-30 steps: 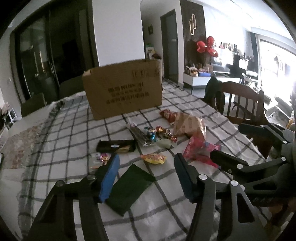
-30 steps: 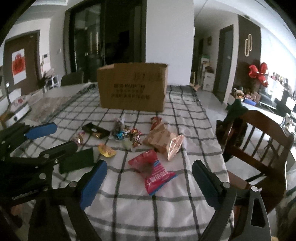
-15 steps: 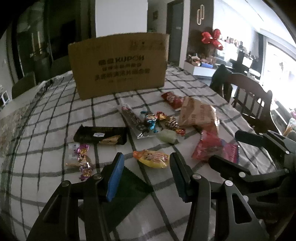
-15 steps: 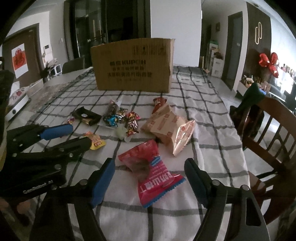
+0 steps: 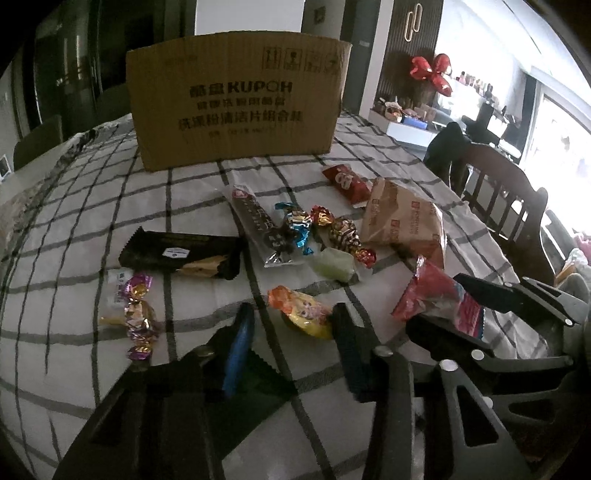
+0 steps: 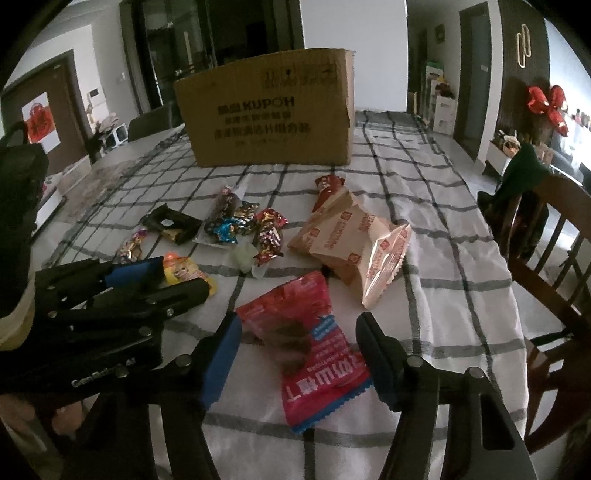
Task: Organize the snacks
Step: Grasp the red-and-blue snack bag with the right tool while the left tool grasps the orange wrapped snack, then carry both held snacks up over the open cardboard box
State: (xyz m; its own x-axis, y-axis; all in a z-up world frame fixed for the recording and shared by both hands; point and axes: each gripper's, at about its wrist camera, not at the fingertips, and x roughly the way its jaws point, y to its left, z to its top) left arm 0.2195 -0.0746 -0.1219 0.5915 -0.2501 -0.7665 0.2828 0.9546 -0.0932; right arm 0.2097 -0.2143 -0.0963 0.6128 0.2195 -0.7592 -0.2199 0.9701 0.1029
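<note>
We found both tools closing on first picks: the left tool (image 5: 291,332) open around the yellow candy (image 5: 301,314), the right tool (image 6: 299,354) open astride the red packet (image 6: 310,350). Neither was gripped. Next: close, lift, carry to the box (image 6: 266,110) on the counter (image 6: 443,258).

A long table under a white cloth with dark grid lines (image 6: 436,229) is filling the room's middle. Beside its right edge a dark wooden slat-back chair (image 6: 550,254) is standing — a dark green garment (image 6: 524,166) hanging over it. Beyond the table, a white wall panel (image 6: 354,33) is catching soft light, and a red foil bow balloon (image 5: 432,72) is gleaming near the glaring window (image 5: 561,122).
</note>
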